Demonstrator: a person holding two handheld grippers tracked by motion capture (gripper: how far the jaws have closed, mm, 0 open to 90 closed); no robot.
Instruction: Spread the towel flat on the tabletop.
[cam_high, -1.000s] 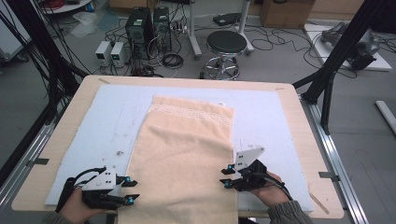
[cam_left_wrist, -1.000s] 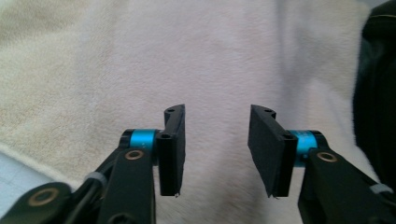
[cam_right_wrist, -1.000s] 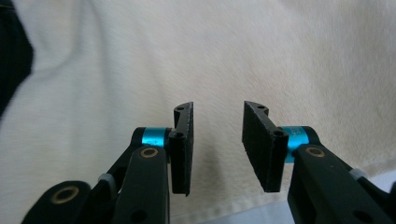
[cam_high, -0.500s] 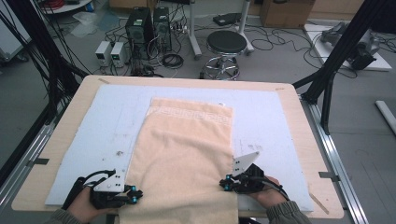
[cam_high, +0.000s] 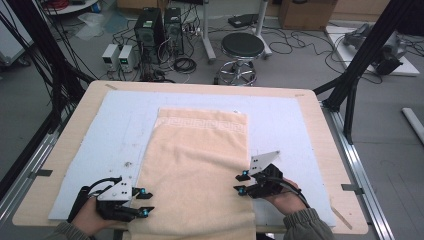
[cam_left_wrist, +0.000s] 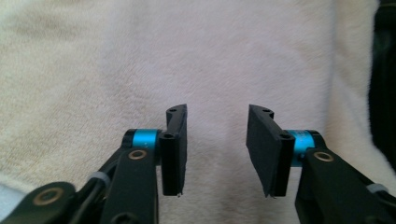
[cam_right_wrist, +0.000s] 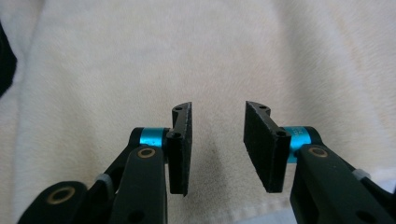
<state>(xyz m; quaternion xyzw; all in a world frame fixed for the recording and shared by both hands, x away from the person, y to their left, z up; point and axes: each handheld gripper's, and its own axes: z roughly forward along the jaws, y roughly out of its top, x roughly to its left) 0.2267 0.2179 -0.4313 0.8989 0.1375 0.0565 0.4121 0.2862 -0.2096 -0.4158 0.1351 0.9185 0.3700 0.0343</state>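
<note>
At the table's near edge, my hand-held grippers, left (cam_high: 145, 202) and right (cam_high: 239, 182), gape beside the soft, limp cream terry towel (cam_high: 200, 165); its corners probably grip best.

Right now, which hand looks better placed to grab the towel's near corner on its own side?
Probably the left: its tongs sit open at the towel's near left corner. The right tongs, also open, meet the right edge farther from its corner.

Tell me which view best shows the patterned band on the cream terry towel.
The high view. There the cream terry towel lies whole on the pale blue mat, its woven key-pattern band running across the far end. The left and right gripper views give only close plain pile between open jaws, without the band.
</note>
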